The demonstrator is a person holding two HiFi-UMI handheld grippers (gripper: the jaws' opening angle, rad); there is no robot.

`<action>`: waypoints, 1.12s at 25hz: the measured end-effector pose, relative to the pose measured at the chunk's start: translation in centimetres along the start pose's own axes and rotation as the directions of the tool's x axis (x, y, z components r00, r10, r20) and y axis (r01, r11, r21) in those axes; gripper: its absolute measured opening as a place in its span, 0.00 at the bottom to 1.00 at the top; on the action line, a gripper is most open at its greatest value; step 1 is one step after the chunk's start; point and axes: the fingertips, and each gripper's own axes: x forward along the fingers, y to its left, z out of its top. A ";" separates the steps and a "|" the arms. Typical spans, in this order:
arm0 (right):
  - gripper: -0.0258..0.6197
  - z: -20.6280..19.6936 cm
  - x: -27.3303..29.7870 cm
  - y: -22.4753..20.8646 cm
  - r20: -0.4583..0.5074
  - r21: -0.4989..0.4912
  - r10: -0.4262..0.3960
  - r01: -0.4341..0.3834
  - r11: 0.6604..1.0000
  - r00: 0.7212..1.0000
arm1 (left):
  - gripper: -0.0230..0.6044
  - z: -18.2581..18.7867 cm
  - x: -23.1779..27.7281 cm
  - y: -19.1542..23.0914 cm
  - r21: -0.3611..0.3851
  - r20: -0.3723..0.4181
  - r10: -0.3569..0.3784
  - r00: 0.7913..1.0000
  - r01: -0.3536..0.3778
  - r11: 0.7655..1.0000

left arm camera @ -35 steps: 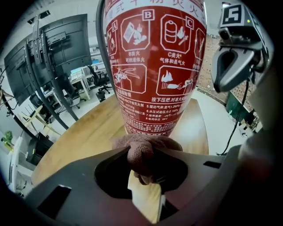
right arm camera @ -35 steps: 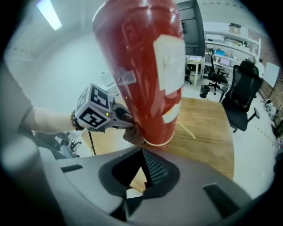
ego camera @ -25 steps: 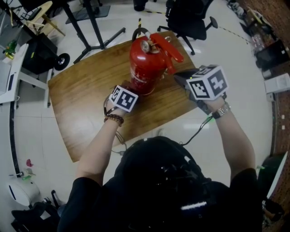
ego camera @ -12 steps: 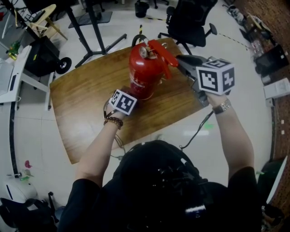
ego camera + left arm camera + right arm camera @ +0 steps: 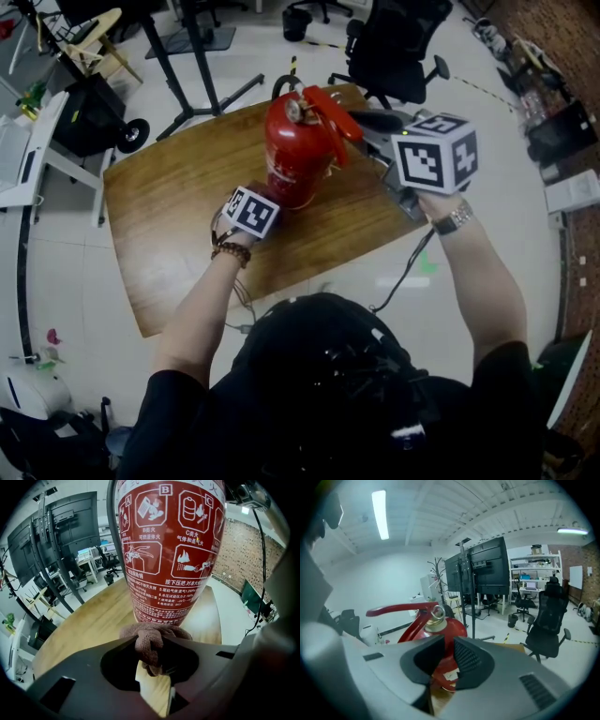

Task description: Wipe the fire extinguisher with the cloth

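Where the wooden table (image 5: 169, 225) spreads out on the left of the head view, the left gripper (image 5: 152, 645) reaches down over it towards the foot of the fire extinguisher (image 5: 295, 155). Its jaws are clamped on a bunched brown cloth (image 5: 157, 631). The wad sits right at the bottom edge of the red cylinder and seems to press against it, though the contact itself is hard to make out. The extinguisher stands upright near the table's far edge, its printed instruction label (image 5: 171, 550) facing the left gripper and its red lever handle (image 5: 401, 609) at the top. To its right, the right gripper (image 5: 449, 654) hovers at about the height of the valve, off the table and not touching the extinguisher. Its jaws have just been opening and now stand apart, with nothing gripped between them; only the red body shows through the gap behind them. Farther right, beyond the table, a black office chair (image 5: 398, 42) stands on the pale floor.
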 end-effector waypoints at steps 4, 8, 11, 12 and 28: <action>0.14 -0.3 0.3 0.3 -0.034 -0.037 0.013 -0.014 0.999 0.999 | 0.19 0.0 -0.3 0.3 -0.005 0.006 0.007 1.000 -0.007 1.000; 0.13 -0.5 0.3 0.4 -0.038 -0.042 0.021 -0.022 0.999 0.999 | 0.19 0.3 -1.1 0.4 -0.009 0.033 0.010 0.999 -0.010 1.000; 0.13 -0.4 0.2 0.3 -0.033 -0.043 0.019 -0.020 0.999 0.999 | 0.19 0.5 -2.5 1.1 -0.014 0.053 0.024 0.998 -0.023 1.000; 0.13 -0.4 0.2 0.3 -0.032 -0.042 0.018 -0.020 0.999 0.999 | 0.19 0.4 -3.2 1.7 -0.020 0.059 0.038 0.998 -0.037 0.999; 0.13 -0.4 0.3 0.3 -0.032 -0.049 0.011 -0.012 0.999 0.999 | 0.19 13.8 -22.6 7.1 -0.047 0.433 0.084 0.897 -0.071 0.996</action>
